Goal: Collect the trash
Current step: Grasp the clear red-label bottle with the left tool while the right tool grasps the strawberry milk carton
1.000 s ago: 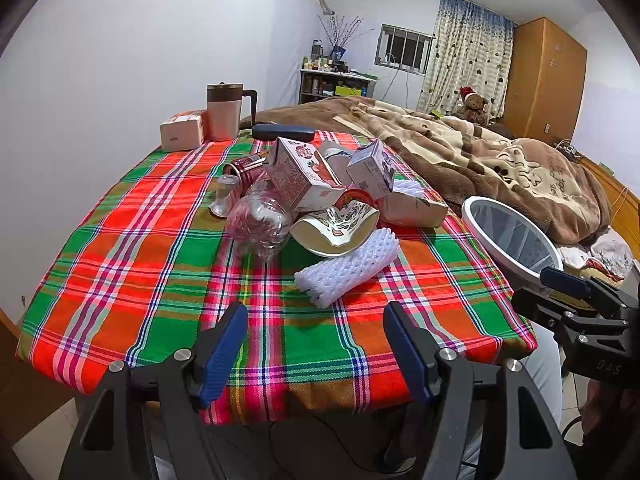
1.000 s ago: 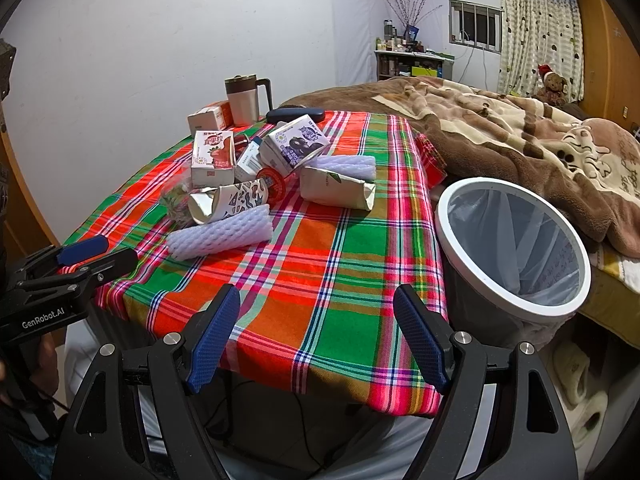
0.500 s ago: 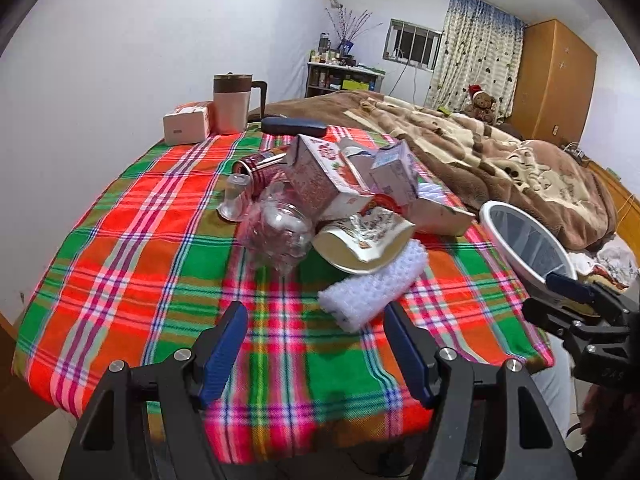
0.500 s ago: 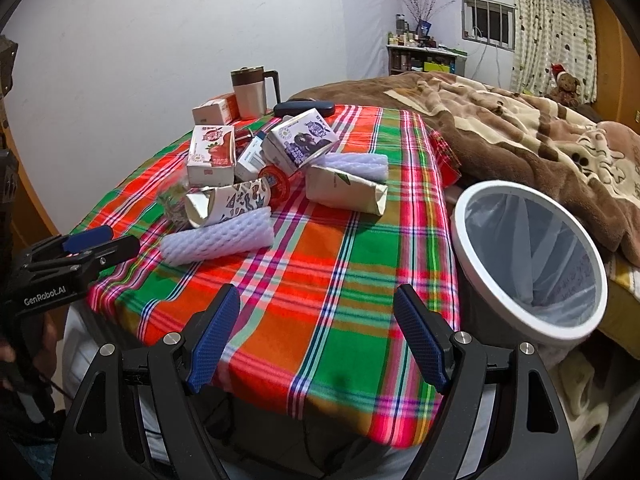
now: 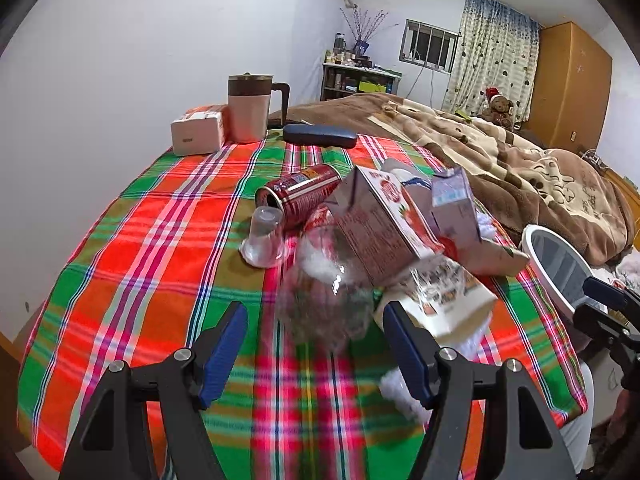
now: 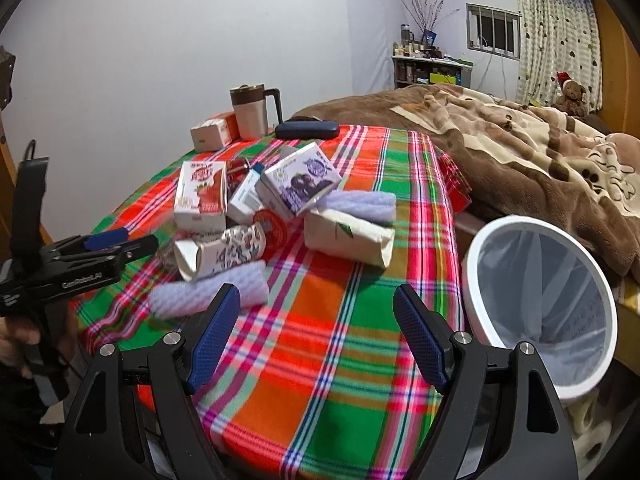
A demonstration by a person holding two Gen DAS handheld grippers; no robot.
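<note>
A: What sits nearest the left gripper (image 5: 316, 344)?

B: Its jaws are spread wide with nothing between the pads. Just ahead of the fingertips lies a crumpled clear plastic bottle (image 5: 324, 300) on the plaid tabletop (image 5: 132, 264). Ahead and to its right is a printed paper cup (image 5: 440, 300) on its side, with white foam netting (image 5: 404, 392) below it by the right finger.

A: And beyond the bottle?

B: A small clear cup (image 5: 264, 236) standing upside down, then a red can (image 5: 300, 196) lying on its side. To the right of those, a red-and-white carton (image 5: 380, 224) leans over the bottle, a purple carton (image 5: 456, 204) just beside it.

A: Further back?

B: A dark case (image 5: 320, 136), a lidded mug (image 5: 250, 108) and a tissue box (image 5: 198, 130) at the tabletop's far end.

A: The right gripper (image 6: 316, 340)?

B: Also wide open and empty, over bare cloth. Ahead and left of it lies the foam netting, then the heap of cartons; a cream paper packet (image 6: 348, 236) lies straight ahead. To its right, off the tabletop's edge, stands the white-rimmed trash bin (image 6: 484, 240) with its liner. The left gripper shows far off to its left.
</note>
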